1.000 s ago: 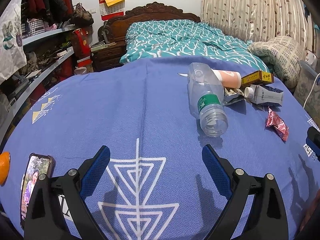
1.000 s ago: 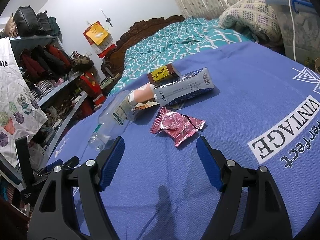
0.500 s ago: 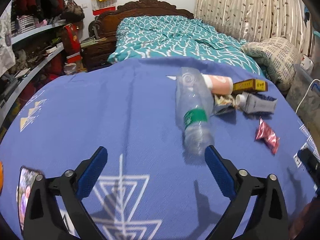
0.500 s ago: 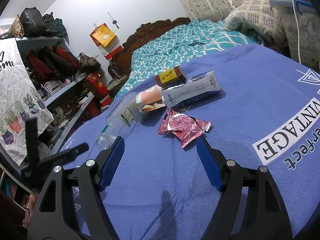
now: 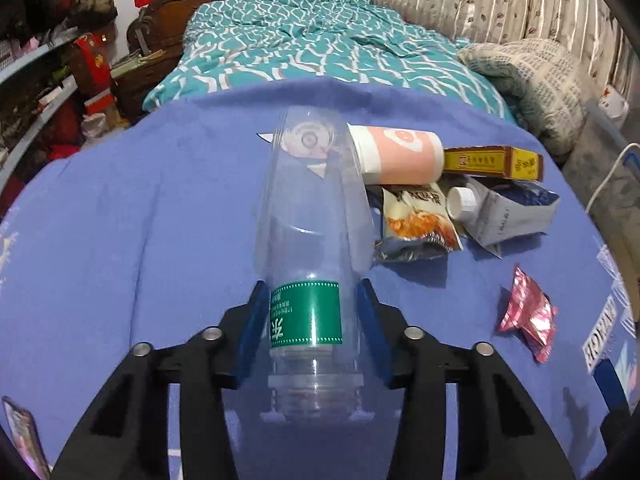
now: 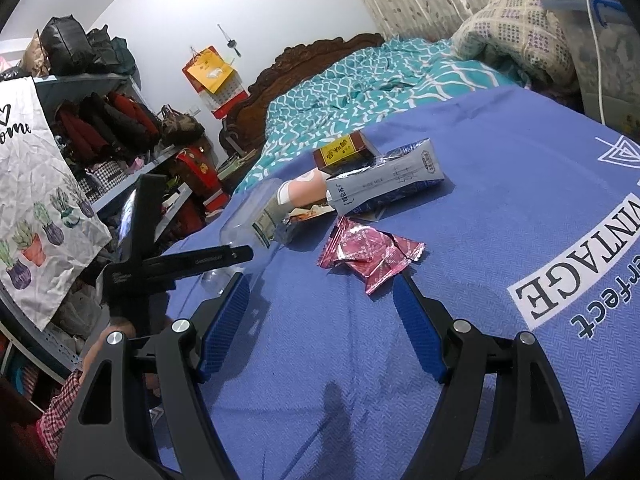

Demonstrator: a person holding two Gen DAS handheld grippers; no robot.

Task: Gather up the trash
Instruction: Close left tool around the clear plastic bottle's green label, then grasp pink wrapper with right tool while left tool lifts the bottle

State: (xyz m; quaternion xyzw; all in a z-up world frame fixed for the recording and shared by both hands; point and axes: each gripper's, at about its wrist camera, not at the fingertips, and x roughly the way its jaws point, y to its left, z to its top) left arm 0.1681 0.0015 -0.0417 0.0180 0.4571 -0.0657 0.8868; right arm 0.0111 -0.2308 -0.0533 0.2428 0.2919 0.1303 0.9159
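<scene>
1. The left gripper [image 5: 312, 320] is clamped on the clear bottle [image 5: 310, 240] at its green label; the bottle's neck points back toward the camera at 6 o'clock.
2. The right gripper [image 6: 320, 320] hangs with jaws wide apart and nothing between them, above the blue cloth [image 6: 500, 184].
3. A red wrapper [image 6: 370, 252] lies just beyond it at 12 o'clock.
4. Farther, at 1 o'clock from the bottle, sit a snack packet [image 5: 416, 216], milk carton [image 5: 508, 212], pink cup [image 5: 400, 156] and yellow box [image 5: 494, 163].
</scene>
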